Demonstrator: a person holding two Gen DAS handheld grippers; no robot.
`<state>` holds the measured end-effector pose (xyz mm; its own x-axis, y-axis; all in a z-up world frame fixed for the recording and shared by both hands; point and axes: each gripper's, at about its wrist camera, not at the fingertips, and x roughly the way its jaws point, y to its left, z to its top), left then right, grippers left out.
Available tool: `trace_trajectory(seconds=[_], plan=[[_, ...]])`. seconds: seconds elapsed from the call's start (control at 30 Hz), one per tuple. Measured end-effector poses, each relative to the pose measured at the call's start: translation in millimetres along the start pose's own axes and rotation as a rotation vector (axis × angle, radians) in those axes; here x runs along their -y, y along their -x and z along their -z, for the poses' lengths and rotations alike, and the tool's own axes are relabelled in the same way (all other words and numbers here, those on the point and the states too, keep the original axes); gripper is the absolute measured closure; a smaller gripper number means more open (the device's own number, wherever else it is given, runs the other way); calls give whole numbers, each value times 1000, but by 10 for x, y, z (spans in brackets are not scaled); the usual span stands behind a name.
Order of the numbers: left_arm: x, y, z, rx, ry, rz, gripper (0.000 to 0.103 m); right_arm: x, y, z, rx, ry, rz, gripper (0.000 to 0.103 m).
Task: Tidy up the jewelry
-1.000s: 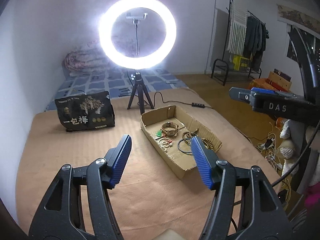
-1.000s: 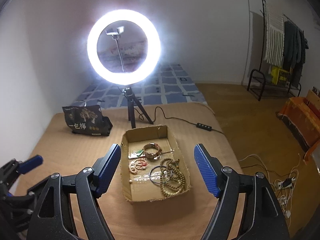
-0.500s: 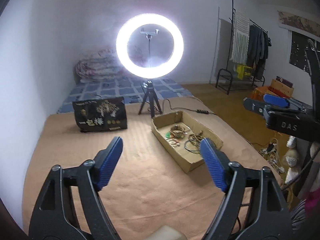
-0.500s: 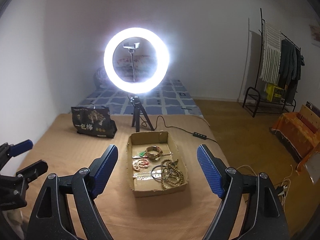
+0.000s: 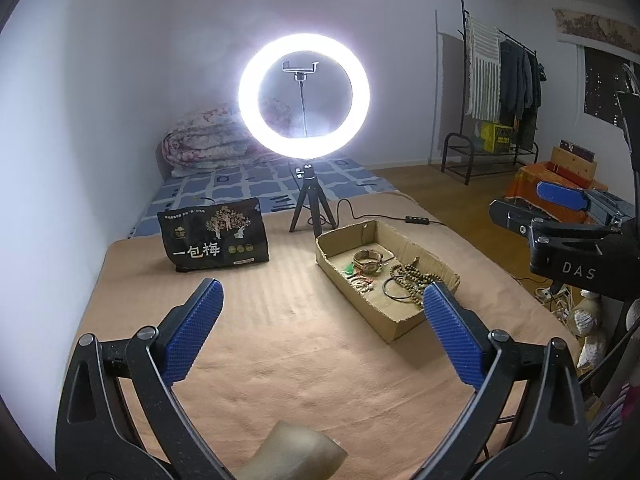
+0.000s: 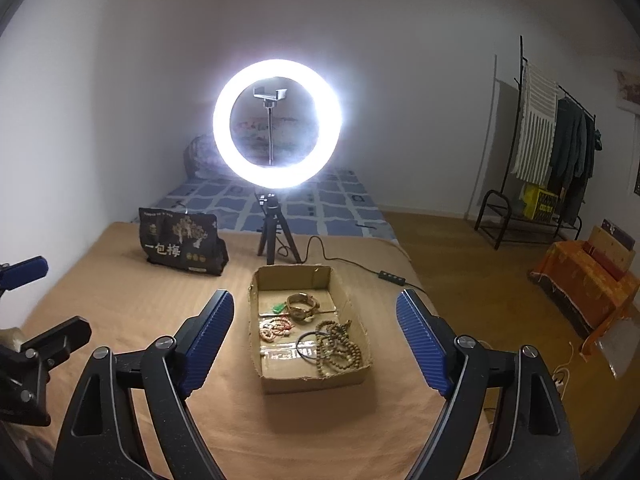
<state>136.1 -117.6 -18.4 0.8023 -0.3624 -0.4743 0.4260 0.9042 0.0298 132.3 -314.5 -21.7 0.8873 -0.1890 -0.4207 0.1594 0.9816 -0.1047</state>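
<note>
A shallow cardboard tray (image 6: 352,376) sits on the tan cloth and holds jewelry: a gold watch (image 6: 303,305), a green pendant (image 6: 277,311), a red and cream bead bracelet (image 6: 275,327), a thin dark bangle (image 6: 310,344) and a long brown bead strand (image 6: 338,348). The tray also shows in the left wrist view (image 5: 400,328). My left gripper (image 5: 320,322) is open and empty, above the cloth to the left of the tray. My right gripper (image 6: 316,340) is open and empty, raised over the tray's near end.
A lit ring light on a small tripod (image 6: 276,236) stands behind the tray, its cable (image 6: 360,266) running right. A black snack bag (image 6: 180,246) stands at the back left. A folded quilt (image 5: 208,144), a clothes rack (image 6: 552,152) and an orange-draped box (image 6: 588,284) lie beyond.
Both grippers have risen and pulled back from the tray, so it looks smaller and farther. Both stay open and empty. The jewelry has not moved.
</note>
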Motion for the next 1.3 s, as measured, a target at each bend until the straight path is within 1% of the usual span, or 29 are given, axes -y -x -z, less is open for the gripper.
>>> trace_trajectory(seconds=[0.17, 1.03, 1.3], plan=[[21, 9, 7, 1, -9, -18, 0, 2, 4, 9, 4, -1, 4, 19], [34, 0, 37, 0, -4, -10, 0, -13, -10, 45, 1, 3, 12, 19], [83, 7, 47, -3, -20, -9, 0, -14, -14, 44, 1, 4, 12, 19]])
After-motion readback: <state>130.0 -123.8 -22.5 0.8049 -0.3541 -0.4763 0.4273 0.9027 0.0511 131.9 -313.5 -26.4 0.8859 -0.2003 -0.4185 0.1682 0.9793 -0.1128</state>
